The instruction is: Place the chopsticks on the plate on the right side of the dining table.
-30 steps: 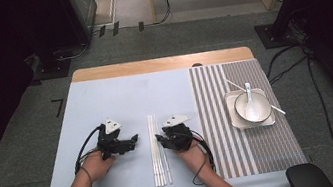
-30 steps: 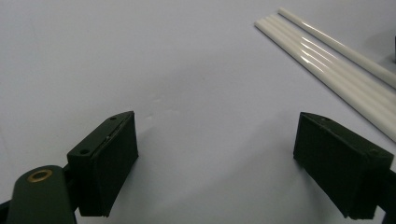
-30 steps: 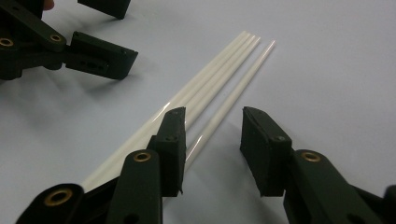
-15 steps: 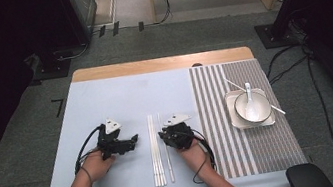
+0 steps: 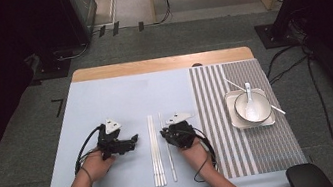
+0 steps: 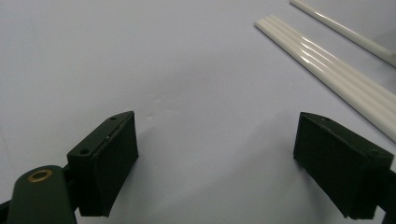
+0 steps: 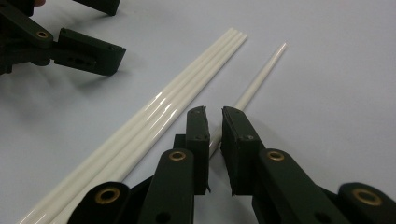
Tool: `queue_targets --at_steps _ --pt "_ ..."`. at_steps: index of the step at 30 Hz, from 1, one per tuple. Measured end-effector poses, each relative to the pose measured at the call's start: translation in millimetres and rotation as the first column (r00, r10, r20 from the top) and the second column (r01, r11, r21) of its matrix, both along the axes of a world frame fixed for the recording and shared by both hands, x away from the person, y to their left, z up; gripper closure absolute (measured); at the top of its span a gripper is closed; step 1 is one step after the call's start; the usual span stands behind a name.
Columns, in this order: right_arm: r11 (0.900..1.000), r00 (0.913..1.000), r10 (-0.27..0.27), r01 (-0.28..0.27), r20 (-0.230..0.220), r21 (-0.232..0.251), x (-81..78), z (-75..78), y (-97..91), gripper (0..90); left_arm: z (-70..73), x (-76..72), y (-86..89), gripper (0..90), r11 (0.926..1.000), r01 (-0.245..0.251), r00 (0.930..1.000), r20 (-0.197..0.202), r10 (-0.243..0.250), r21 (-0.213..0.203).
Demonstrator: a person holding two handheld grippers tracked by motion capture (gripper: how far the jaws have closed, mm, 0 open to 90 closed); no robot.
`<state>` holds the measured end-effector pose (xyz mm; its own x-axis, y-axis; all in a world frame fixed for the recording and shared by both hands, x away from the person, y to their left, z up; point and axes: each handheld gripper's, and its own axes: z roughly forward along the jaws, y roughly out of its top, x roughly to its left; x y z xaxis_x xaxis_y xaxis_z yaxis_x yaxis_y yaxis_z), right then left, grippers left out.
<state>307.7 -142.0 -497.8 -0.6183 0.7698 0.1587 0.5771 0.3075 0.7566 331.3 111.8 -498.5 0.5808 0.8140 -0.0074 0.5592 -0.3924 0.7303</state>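
Change since earlier: one white chopstick (image 5: 168, 146) has been drawn rightward, apart from the other three, which at one second back lay with it in a single bundle; the right gripper has been shifted slightly toward the person.
Right gripper (image 7: 214, 122): the jaws are seen narrowed to a slim gap around the single chopstick (image 7: 254, 83), whose shaft passes between them; whether the pads actually press it cannot be told. In the high view this gripper (image 5: 167, 135) is held over the chopstick's middle by the right hand (image 5: 195, 150).
Left gripper (image 6: 215, 154): the jaws are spread wide with nothing between them, just over the bare blue surface. In the high view it (image 5: 134, 140) is held by the left hand (image 5: 96, 164), pointed toward the chopsticks and a little apart from them.
Bundle of three chopsticks (image 5: 154, 151): laid side by side, touching, between the two grippers, lengthwise away from the person; seen also in the left gripper view (image 6: 327, 70).
Blue mat (image 5: 115, 101): spread over the left part of the table (image 5: 160, 64), under both grippers and all four chopsticks.
Striped mat (image 5: 218, 110): laid to the right of the blue one.
Square tray (image 5: 234, 120): set on the striped mat, well apart from the grippers.
Bowl (image 5: 243, 109): set on the tray, with a white spoon (image 5: 250, 100) lying in it.
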Motion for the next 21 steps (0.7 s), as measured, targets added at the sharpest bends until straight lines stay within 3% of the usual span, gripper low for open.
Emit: queue_targets --at_steps 9,18,21 --pt "0.9995 0.9995 -0.031 0.031 0.0 0.002 1.9 -2.2 -2.1 80.1 0.0 0.0 -0.1 13.5 1.0 0.0 1.0 0.0 0.0 0.0" --pt "0.9998 0.9997 -0.018 0.018 0.013 -0.012 7.4 -1.7 -3.3 82.2 0.0 -0.1 -0.1 13.5 1.0 -0.001 1.0 0.0 0.001 -0.001" --pt "0.9994 0.9995 -0.033 0.033 -0.001 0.009 13.0 -2.1 -5.3 83.1 0.0 0.0 0.0 13.5 1.0 -0.001 1.0 0.0 0.001 -0.001"
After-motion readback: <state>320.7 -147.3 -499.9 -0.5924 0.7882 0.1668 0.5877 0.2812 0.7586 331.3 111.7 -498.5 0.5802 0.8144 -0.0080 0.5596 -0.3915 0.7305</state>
